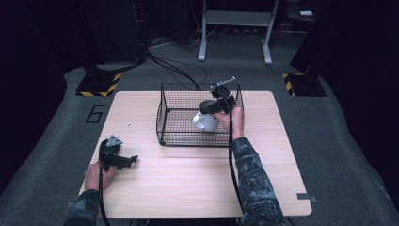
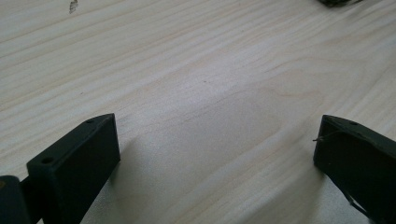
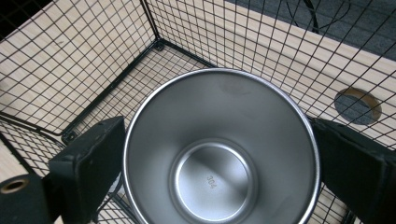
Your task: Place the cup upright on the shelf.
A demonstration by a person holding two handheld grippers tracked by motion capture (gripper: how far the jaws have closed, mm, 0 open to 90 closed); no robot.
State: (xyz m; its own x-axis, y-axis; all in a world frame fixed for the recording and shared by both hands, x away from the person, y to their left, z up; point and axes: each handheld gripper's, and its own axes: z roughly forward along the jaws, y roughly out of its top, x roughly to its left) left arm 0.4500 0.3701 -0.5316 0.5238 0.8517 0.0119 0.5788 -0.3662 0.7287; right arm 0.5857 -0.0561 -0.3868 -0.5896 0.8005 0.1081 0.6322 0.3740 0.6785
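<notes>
A: So, from the high view, what sits on the surface?

B: A black wire basket stands toward the far middle of the pale wooden top. The right gripper reaches into the basket's right half, with a steel cup lying on its side between the jaws, its mouth turned toward the hand. The right hand is at the basket's near right wall, and the sleeve runs back to the bottom edge.

A: And the other side?

B: The left gripper rests low near the surface's left edge, well apart from the basket, held by the left hand. Its cable trails off the near edge.

A: What does the left gripper view add?

B: Its two black jaws stand wide apart over bare wood grain, with nothing between them. The left gripper casts a soft shadow on the wood below.

A: Now the right gripper view?

B: It looks straight into the steel cup, whose round rim nearly spans the gap. The right gripper has a jaw on each side of the cup's wall, touching it, so it grips the cup. "304" is stamped on the cup's bottom. Behind it, the wire basket shows its mesh floor, walls and a far corner. Beyond the mesh at right, a round hole is cut in the wood.
</notes>
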